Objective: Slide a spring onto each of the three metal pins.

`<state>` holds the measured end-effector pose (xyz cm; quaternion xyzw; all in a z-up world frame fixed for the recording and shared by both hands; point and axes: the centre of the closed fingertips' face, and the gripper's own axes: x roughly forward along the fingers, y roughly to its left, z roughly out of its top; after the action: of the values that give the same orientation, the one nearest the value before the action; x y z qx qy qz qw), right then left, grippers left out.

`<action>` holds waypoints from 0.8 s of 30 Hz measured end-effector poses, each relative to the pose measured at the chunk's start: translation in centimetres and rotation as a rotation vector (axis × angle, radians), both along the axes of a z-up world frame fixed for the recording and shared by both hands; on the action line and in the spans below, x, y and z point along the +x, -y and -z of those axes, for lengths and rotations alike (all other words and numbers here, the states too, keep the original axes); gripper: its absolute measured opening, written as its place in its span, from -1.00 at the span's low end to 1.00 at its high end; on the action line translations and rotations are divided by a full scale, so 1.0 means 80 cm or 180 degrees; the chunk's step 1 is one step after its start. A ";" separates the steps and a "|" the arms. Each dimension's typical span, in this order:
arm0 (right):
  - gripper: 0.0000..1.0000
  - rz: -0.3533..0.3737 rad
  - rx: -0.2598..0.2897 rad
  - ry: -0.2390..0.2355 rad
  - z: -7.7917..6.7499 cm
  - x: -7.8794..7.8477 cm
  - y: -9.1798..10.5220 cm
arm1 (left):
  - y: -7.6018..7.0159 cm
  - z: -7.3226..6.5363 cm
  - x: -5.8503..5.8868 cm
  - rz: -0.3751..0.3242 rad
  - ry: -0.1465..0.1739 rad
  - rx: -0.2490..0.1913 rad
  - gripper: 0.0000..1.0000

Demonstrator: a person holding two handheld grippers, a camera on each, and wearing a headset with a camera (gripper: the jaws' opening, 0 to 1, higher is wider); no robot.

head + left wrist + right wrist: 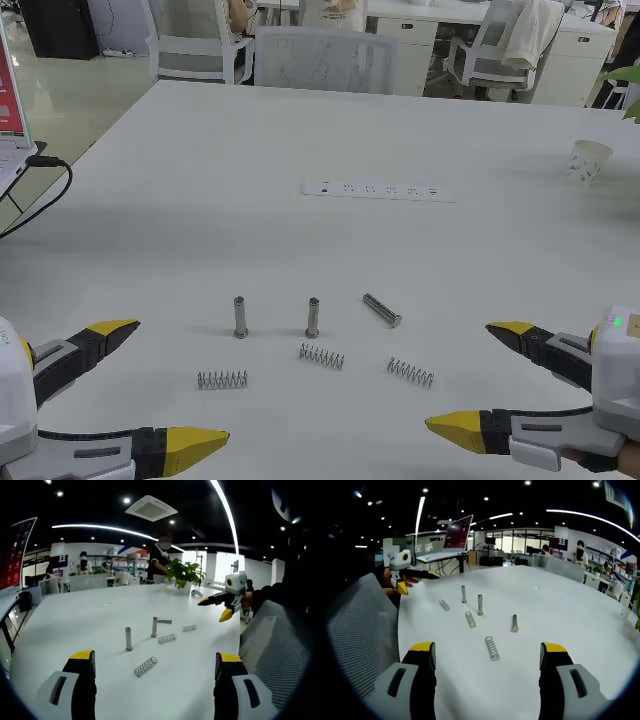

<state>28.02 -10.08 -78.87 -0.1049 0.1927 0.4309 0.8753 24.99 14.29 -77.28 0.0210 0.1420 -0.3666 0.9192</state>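
L gripper [181, 379] and R gripper [458, 375]: jaws spread, empty, over near edge of worktop [300, 150]. L spring [222, 379] lies flat just ahead of L gripper, long axis parallel to that edge. L pin [240, 317] stands upright just behind it. I'd take it w/ L gripper.
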 end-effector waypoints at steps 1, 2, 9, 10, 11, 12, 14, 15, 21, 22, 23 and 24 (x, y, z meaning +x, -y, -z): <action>0.66 0.0005 0.0000 0.0000 0.000 0.000 0.000 | 0.000 0.000 0.000 0.0003 -0.0001 -0.0001 0.92; 0.66 0.0011 0.0005 0.0005 0.000 0.001 0.001 | 0.000 0.000 0.000 0.0005 -0.0001 -0.0005 0.92; 0.65 0.0023 0.0007 -0.0009 0.000 0.001 0.002 | 0.001 0.000 0.001 0.0007 0.0002 -0.0003 0.92; 0.65 0.0026 0.0004 -0.0010 0.001 0.001 0.002 | 0.001 0.000 0.001 0.0012 -0.0002 -0.0006 0.91; 0.65 0.0025 0.0002 -0.0008 0.001 0.001 0.002 | 0.001 0.000 0.001 0.0013 -0.0001 -0.0001 0.91; 0.65 0.0026 0.0003 -0.0011 0.001 0.001 0.002 | 0.001 0.000 0.001 0.0012 -0.0001 0.0001 0.91; 0.65 0.0032 0.0010 -0.0008 0.000 0.001 0.002 | 0.001 0.001 0.001 0.0008 -0.0005 -0.0008 0.91; 0.65 0.0035 0.0006 -0.0012 0.001 0.002 0.003 | 0.001 0.001 0.001 0.0006 -0.0006 -0.0004 0.91; 0.64 0.0044 0.0004 -0.0016 0.001 0.001 0.004 | 0.001 0.001 0.001 0.0007 -0.0005 -0.0012 0.91; 0.64 0.0045 0.0001 -0.0018 0.001 0.001 0.005 | 0.001 0.001 0.001 0.0006 -0.0006 -0.0007 0.91; 0.64 0.0047 -0.0004 -0.0017 0.001 0.001 0.005 | 0.001 0.002 0.001 0.0007 -0.0006 -0.0007 0.91; 0.64 0.0047 -0.0004 -0.0015 0.001 0.002 0.005 | 0.001 0.002 0.001 0.0007 -0.0007 -0.0012 0.91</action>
<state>28.14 -10.49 -78.96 -0.1031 0.1958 0.4245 0.8780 25.07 14.17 -77.40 0.0191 0.1423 -0.3679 0.9187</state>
